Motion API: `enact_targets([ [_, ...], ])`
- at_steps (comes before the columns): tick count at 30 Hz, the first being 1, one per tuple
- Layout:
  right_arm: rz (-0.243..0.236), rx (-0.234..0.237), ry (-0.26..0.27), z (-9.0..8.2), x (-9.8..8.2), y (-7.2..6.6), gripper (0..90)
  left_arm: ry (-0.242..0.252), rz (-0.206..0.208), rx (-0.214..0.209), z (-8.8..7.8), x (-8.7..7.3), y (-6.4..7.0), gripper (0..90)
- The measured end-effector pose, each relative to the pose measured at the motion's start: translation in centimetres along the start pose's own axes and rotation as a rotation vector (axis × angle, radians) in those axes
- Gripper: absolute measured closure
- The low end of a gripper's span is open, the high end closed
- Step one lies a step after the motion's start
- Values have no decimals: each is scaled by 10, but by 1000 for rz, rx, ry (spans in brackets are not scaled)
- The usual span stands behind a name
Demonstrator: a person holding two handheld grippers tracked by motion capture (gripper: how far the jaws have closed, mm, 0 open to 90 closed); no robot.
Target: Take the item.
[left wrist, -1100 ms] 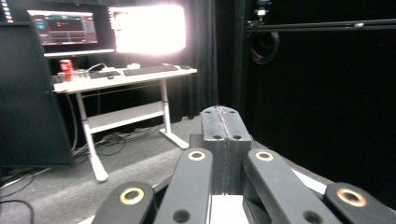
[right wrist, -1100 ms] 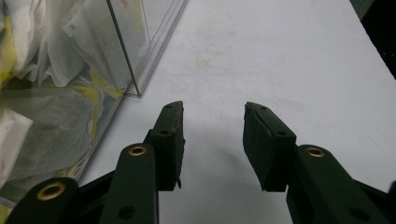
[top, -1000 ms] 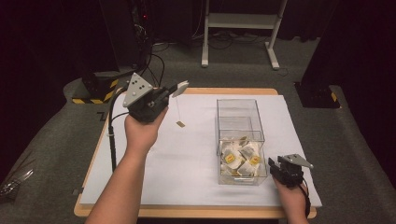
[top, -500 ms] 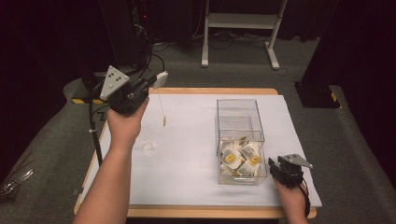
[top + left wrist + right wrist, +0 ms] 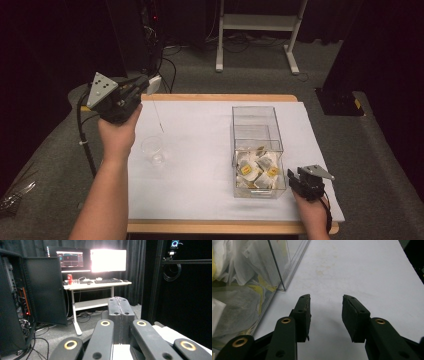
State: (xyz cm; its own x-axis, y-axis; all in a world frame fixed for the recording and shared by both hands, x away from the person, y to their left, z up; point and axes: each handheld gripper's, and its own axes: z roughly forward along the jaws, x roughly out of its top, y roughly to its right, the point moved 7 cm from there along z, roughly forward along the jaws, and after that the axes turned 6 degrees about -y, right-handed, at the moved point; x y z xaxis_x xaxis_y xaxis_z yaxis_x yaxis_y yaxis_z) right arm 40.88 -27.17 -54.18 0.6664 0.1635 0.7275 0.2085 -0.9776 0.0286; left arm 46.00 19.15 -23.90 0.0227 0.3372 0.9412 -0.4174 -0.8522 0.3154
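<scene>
My left jaws [image 5: 150, 86] pinch a thin tea-bag string [image 5: 158, 116] — shifted left, above the clear glass cup [image 5: 152, 149]; right jaws [image 5: 325, 310] gape, empty.

Bare white sheet [image 5: 200, 130] mid-table; glass cup [image 5: 152, 150] near left, clear box [image 5: 257, 150] right.

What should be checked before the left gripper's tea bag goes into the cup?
1. Left gripper shut on tea bag: ok; the jaws meet in the left gripper view.
2. String hangs free: ok.
3. Clear cup upright on the white sheet: ok.
4. Tea bag above cup: not ok; the cup sits nearer the person.
5. Right gripper open, beside clear box: ok.
6. Cup contents: cannot tell.
</scene>
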Motion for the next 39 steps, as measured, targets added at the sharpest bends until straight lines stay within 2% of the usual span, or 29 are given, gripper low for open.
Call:
enact_targets([
  [7,-3,-2,-5,0,0,0,587,2,-4,20,-8,1,-12,900],
  [16,-7,-1,-2,0,0,0,587,7,-7,29,-22,-5,-15,900],
  [21,-3,-1,-2,0,0,0,587,1,-7,31,-31,-14,-16,900],
  [27,-3,-2,-1,0,0,0,587,-36,-21,44,-36,-37,-26,900],
  [39,-5,-2,-1,0,0,-1,586,-138,-70,82,-38,-98,-52,900],
])
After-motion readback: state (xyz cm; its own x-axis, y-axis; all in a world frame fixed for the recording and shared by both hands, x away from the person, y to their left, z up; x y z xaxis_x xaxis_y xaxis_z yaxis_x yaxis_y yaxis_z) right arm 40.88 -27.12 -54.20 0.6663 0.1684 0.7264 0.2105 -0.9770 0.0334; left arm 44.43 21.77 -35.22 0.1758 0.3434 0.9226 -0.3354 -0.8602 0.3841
